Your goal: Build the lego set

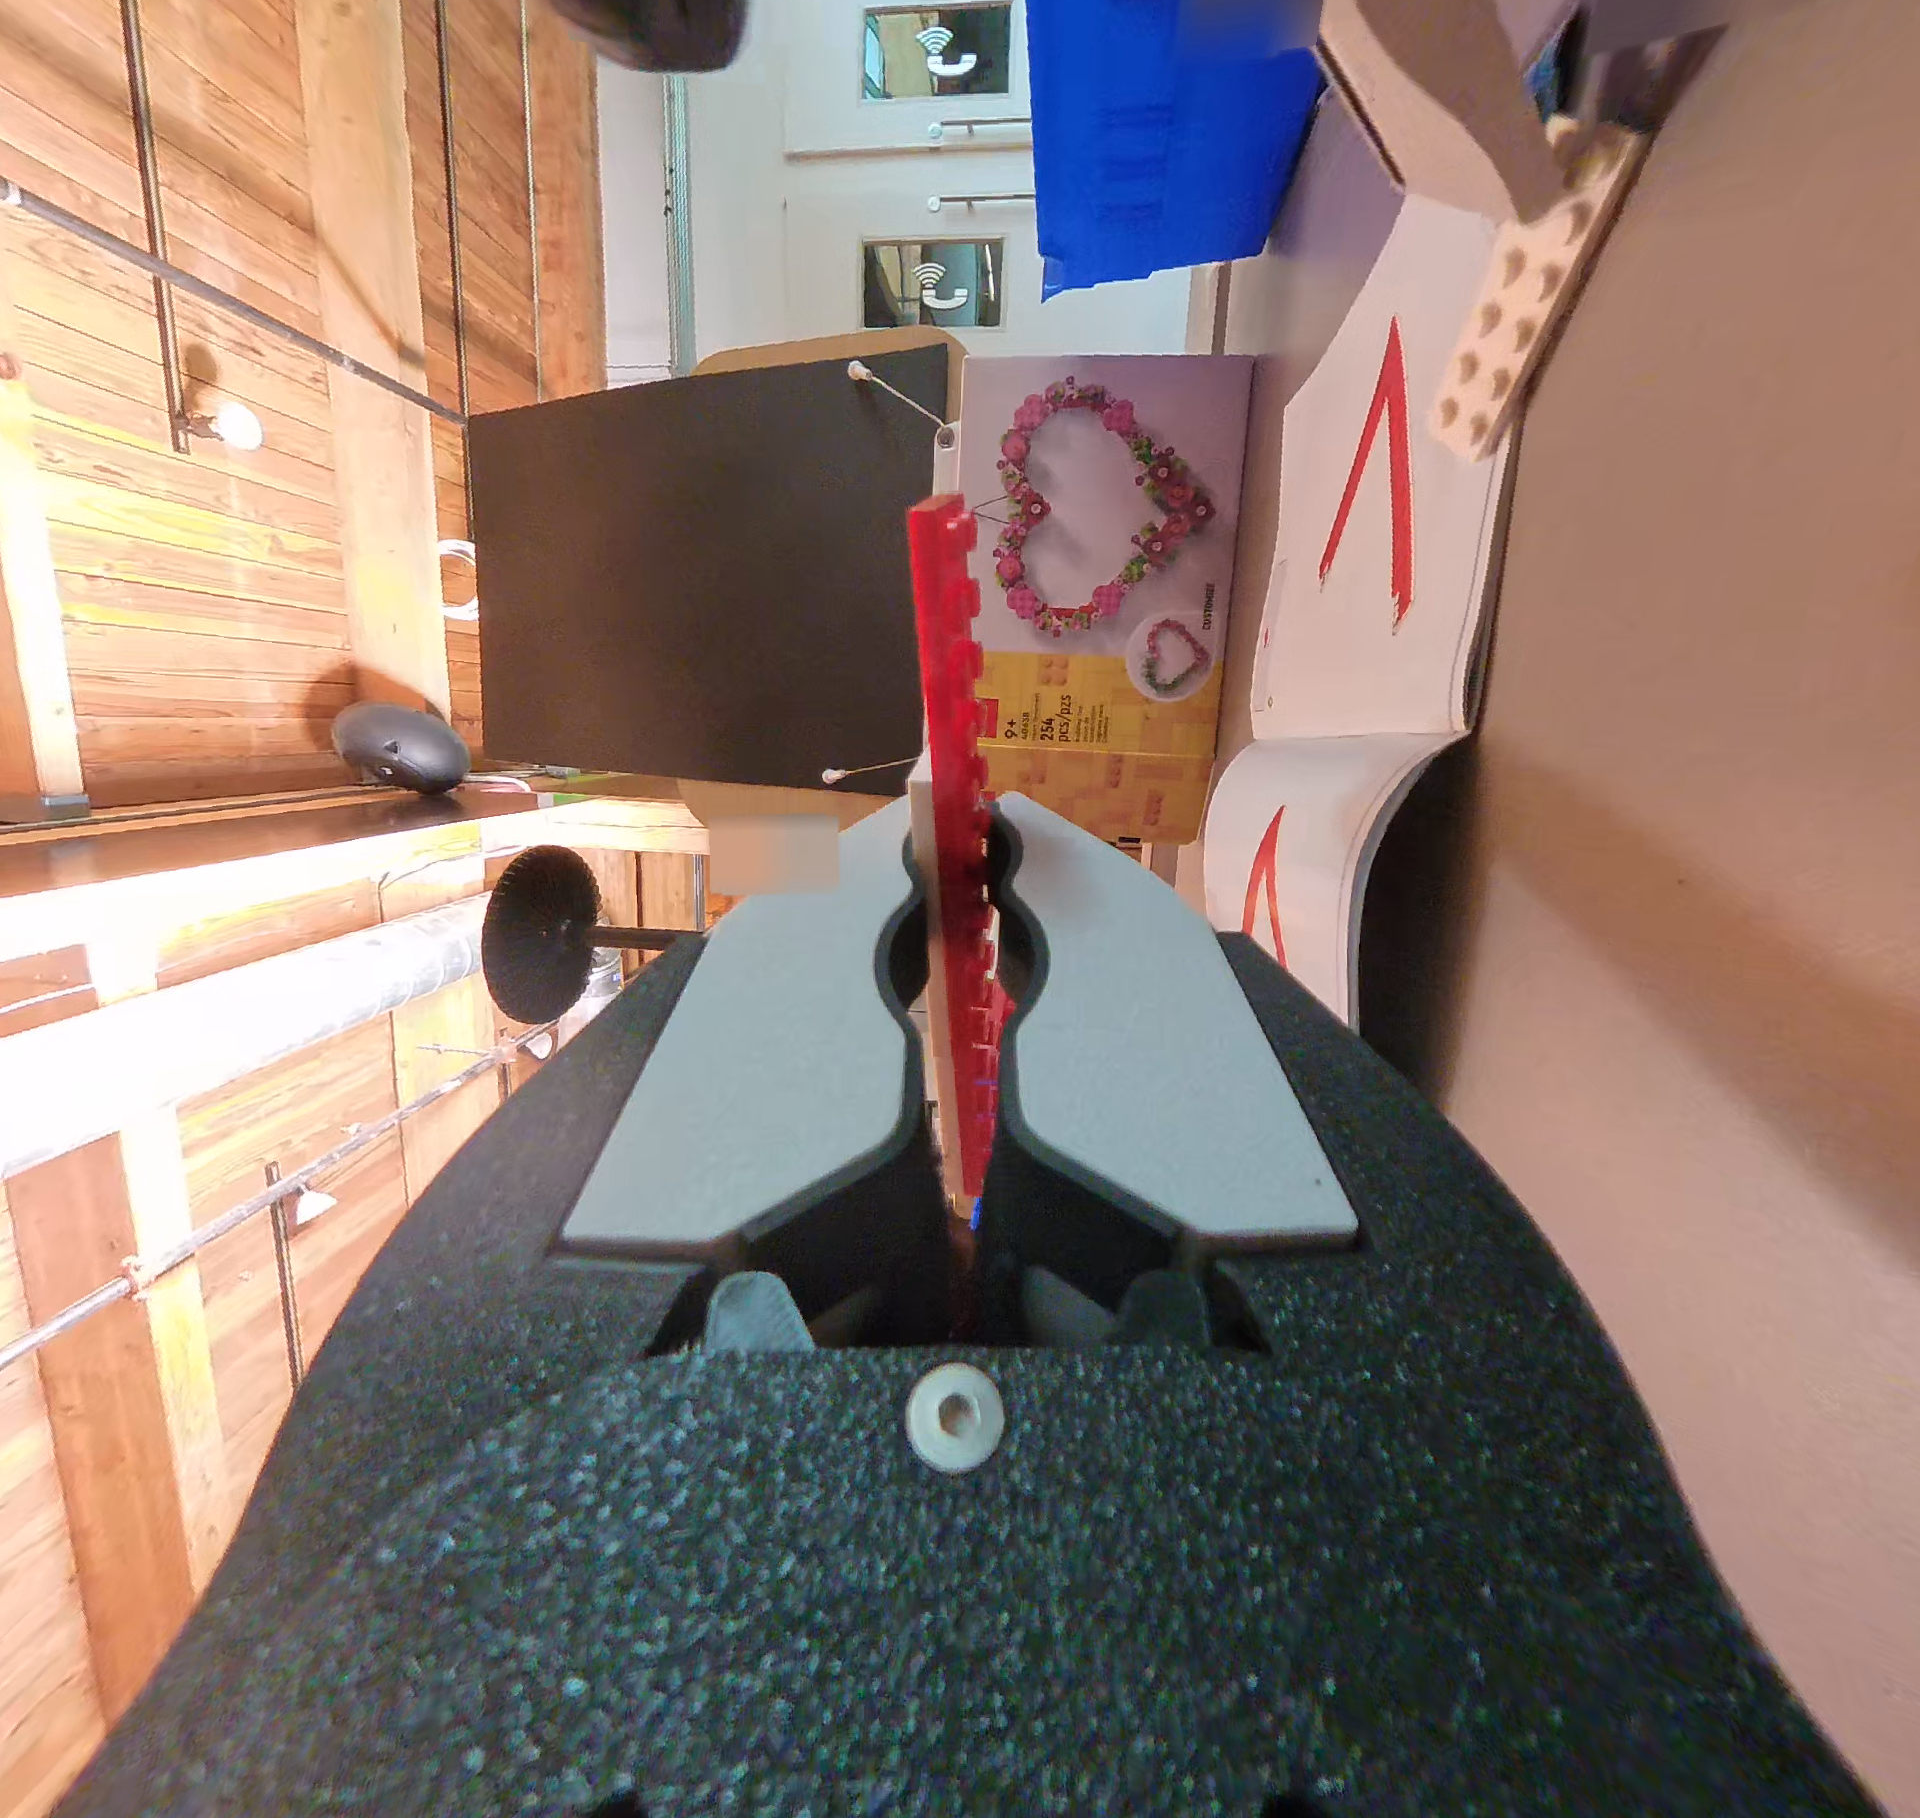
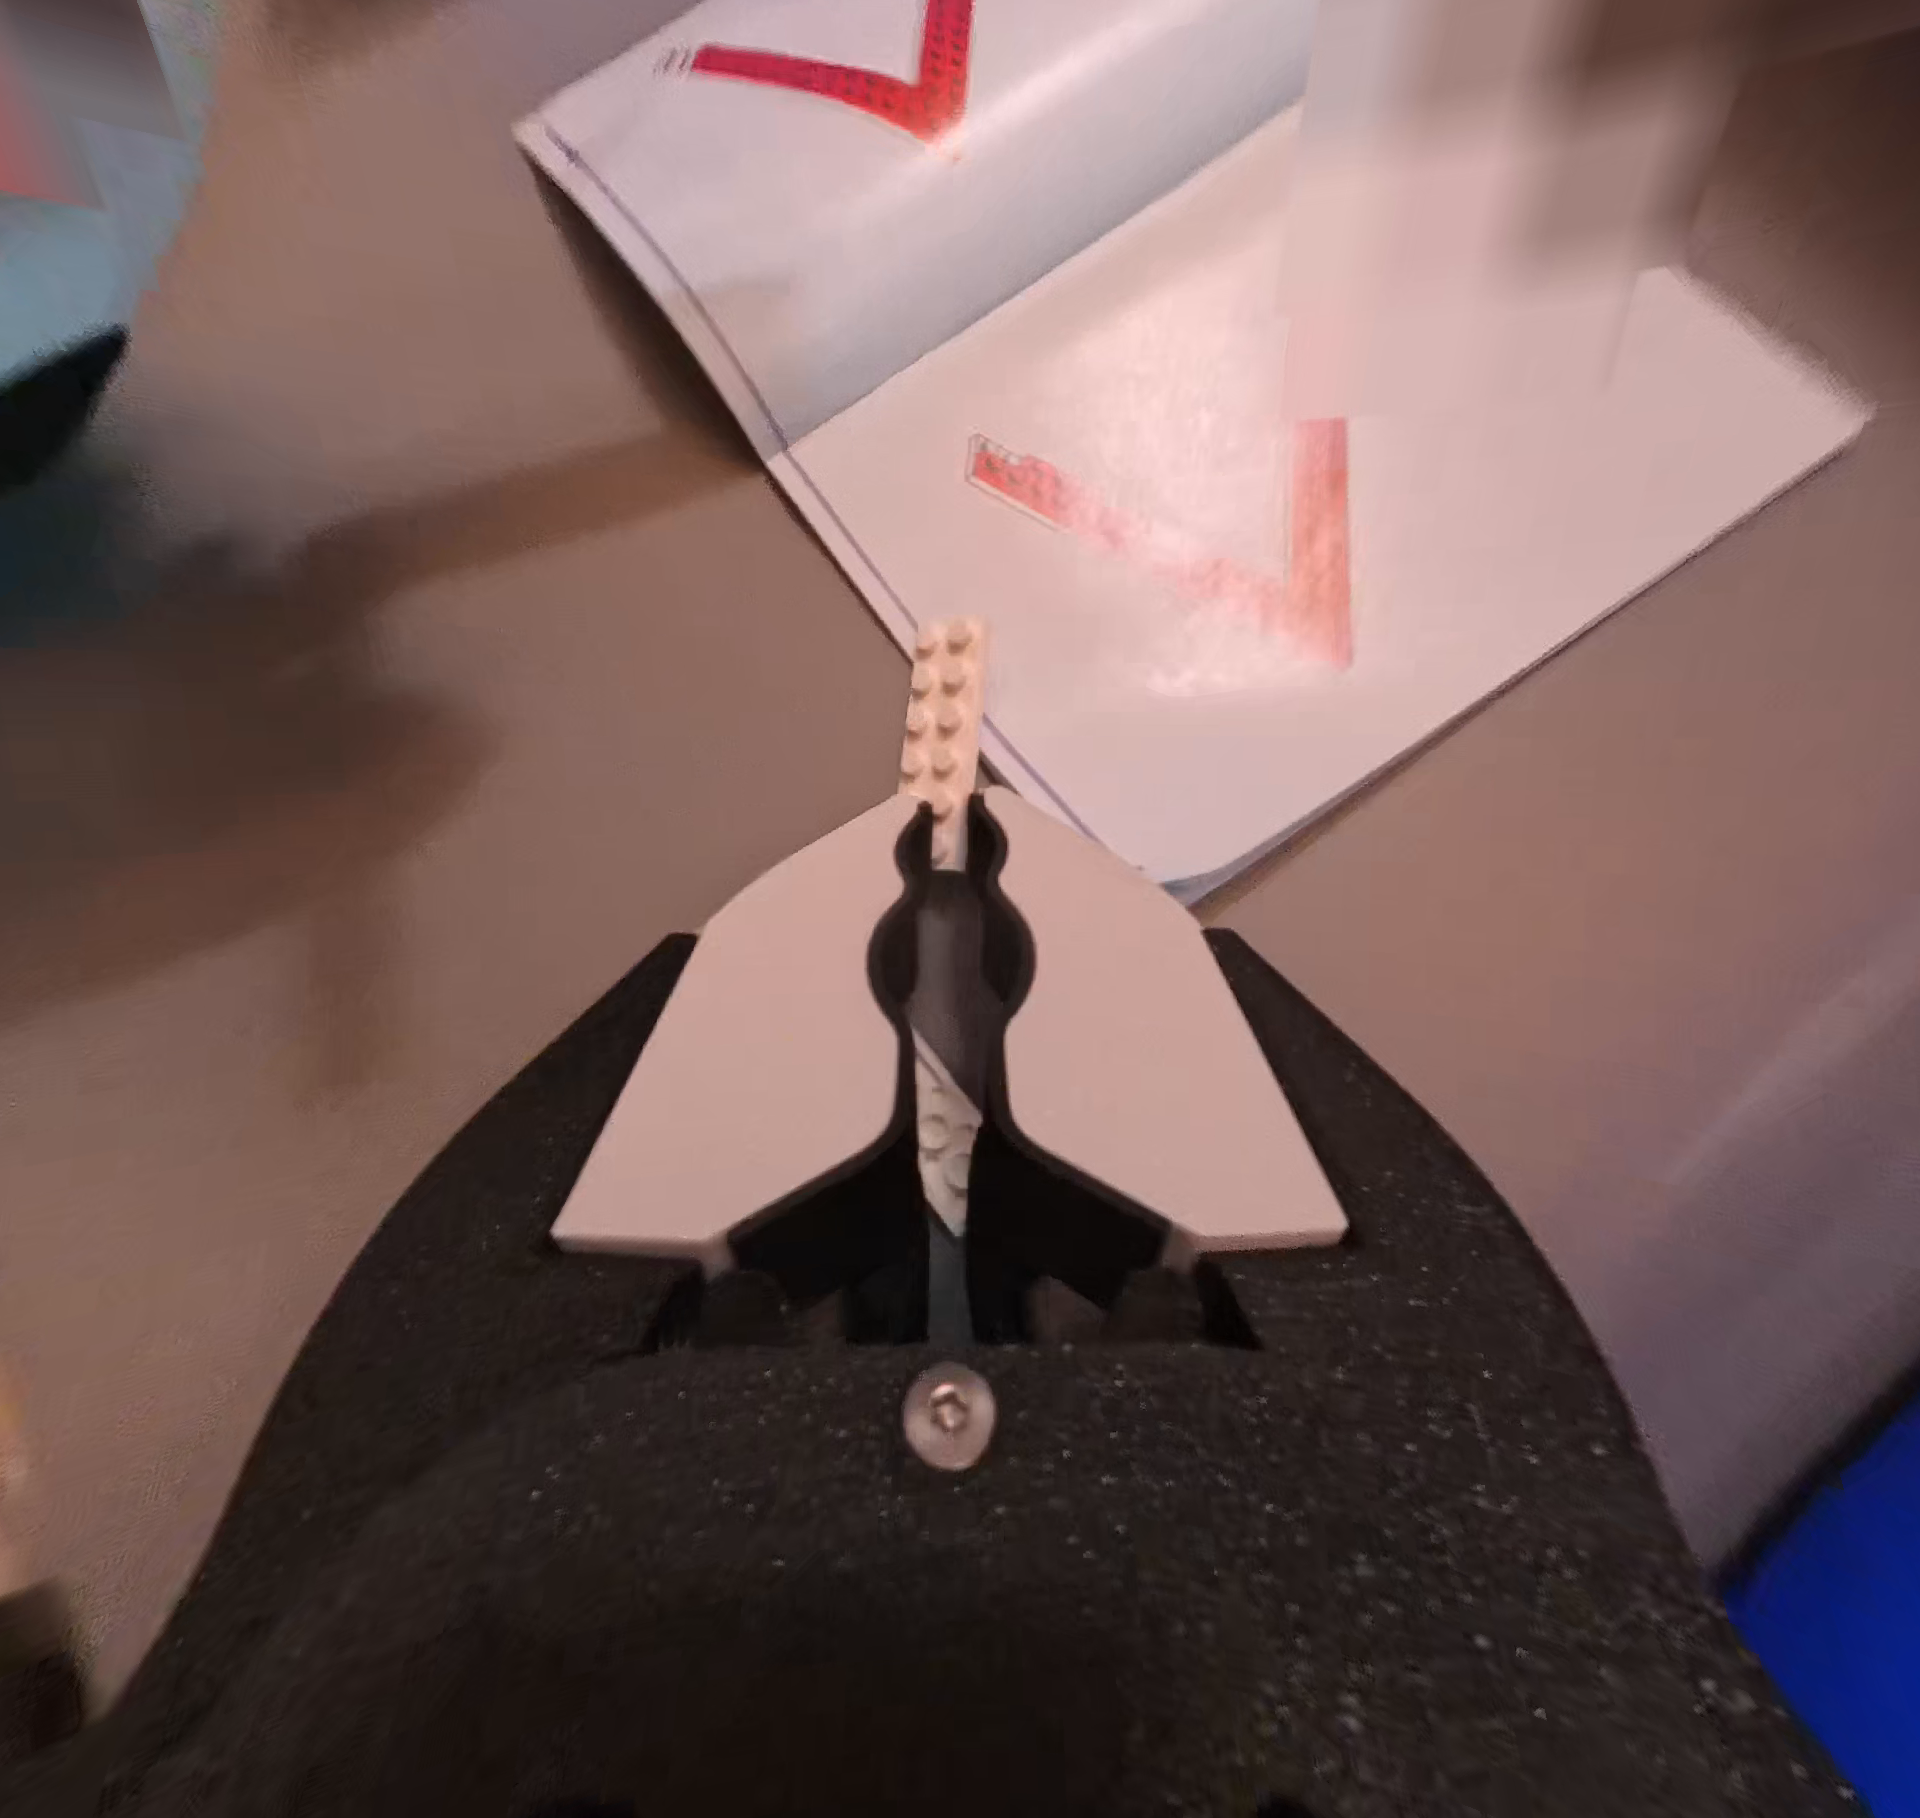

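Left gripper [image 1: 961, 823], left wrist view: jaws clenched on long red plate [image 1: 951, 688], held edge-on w/ a tan piece behind it, tip sticking out past the fingers; view rolled sideways. Beyond: lego box [image 1: 1112, 563] upright beside black board [image 1: 696, 573]; open instruction booklet [image 1: 1382, 542] on brown table [image 1: 1683, 833]; tan studded plate [image 1: 1527, 303] near booklet, blurred; blue bin [image 1: 1153, 85] further back.

Right wrist view: right gripper [image 2: 951, 812] clamped on tan plate [image 2: 943, 719], studs visible, end projecting over the table toward booklet [image 2: 1195, 521]; blue bin corner [image 2: 1829, 1602] at lower right; left side too blurred to tell.
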The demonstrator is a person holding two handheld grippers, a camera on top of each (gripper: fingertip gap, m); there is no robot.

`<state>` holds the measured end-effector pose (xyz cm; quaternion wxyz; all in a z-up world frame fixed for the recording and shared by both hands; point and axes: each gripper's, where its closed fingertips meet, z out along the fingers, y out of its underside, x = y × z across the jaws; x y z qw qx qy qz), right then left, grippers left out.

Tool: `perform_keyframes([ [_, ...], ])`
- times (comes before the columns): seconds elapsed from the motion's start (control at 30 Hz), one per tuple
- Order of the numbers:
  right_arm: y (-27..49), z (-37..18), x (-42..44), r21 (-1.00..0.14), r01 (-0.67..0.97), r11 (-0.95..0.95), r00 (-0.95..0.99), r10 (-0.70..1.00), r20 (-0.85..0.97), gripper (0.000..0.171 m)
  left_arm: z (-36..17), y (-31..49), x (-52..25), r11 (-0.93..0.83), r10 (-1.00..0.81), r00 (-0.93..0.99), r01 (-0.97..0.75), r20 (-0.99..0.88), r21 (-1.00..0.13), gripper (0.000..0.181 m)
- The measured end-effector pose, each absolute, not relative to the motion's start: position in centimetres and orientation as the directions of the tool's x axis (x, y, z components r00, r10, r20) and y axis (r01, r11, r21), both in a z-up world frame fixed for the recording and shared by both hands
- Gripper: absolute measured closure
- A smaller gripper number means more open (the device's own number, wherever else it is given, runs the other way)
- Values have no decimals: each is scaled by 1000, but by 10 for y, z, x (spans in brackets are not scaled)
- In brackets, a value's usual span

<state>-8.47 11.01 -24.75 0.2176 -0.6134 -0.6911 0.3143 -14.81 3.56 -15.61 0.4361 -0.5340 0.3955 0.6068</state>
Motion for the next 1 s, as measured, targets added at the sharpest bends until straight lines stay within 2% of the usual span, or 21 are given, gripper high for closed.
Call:
perform_keyframes([
  [0.07, 110, -239, -86, -698, 668, 257, -225, 964, 140, 165, -157, 36, -148, -308, 105, -50, -951, -993, 15, 175],
  [0.13, 112, -224, -88, -638, 585, 500, -267, 862, 431, 165, -157, 36, -149, -312, 104, -55, -950, -993, 20, 175],
  [0.23, 109, -198, -91, -352, 419, 837, -276, 487, 829, 165, -160, 37, -152, -332, 84, -46, -943, -995, 16, 175],
  [0.3, 95, -173, -92, -178, 304, 936, -195, 243, 950, 165, -163, 38, -156, -358, 62, -40, -934, -997, 15, 175],
  [0.43, 68, -138, -90, 122, 199, 972, -72, -110, 991, 165, -170, 40, -160, -381, 5, 47, -923, -999, -45, 175],
  [0.53, 51, -131, -90, 337, 133, 932, -52, -333, 941, 165, -174, 42, -156, -389, -51, 156, -913, -986, -124, 175],
  [0.63, 45, -129, -93, 497, 92, 863, -55, -494, 867, 165, -175, 41, -156, -418, -104, 254, -888, -962, -189, 175],
  [0.73, 44, -122, -97, 559, 78, 825, -34, -558, 829, 165, -161, 40, -152, -414, -75, 320, -872, -944, -262, 175],
  [0.83, 41, -112, -98, 557, 79, 827, 2, -558, 830, 165, -144, 40, -151, -414, -18, 343, -857, -939, -306, 175],
  [1.0, 39, -101, -99, 569, 88, 818, 19, -572, 820, 165, -132, 43, -153, -423, 32, 307, -858, -951, -291, 175],
])
